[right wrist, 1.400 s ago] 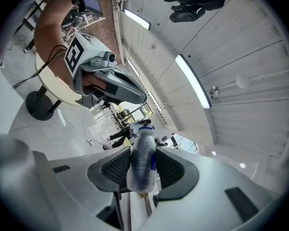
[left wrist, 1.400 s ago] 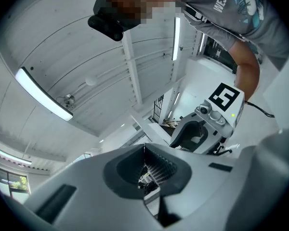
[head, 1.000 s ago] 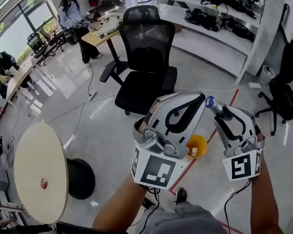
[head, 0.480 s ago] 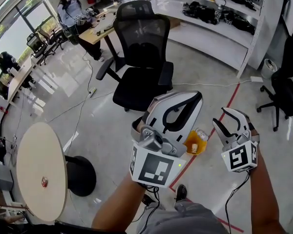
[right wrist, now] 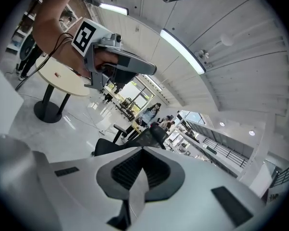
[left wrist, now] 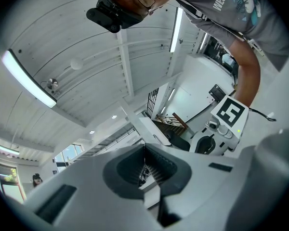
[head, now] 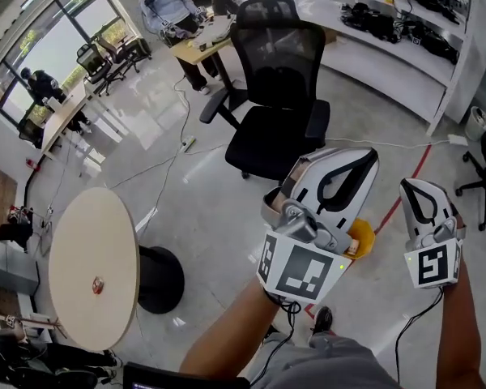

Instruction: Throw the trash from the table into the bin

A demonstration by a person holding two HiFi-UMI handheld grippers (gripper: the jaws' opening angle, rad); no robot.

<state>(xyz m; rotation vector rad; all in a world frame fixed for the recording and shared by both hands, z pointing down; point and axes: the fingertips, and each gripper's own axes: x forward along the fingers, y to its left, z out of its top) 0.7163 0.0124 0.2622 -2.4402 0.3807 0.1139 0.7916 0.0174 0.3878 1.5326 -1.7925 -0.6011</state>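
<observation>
A small red scrap (head: 98, 283) lies on the round beige desk (head: 81, 241), well left of both tongs: the left tongs (head: 358, 159), pressed together and empty, are nearer, while the right tongs (head: 419, 186) have just been closing on nothing (yellow bin (head: 363, 235) between them).

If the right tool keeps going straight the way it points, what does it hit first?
Probably the black office chair, seen just past the tips of the right tool; depth is unclear.
</observation>
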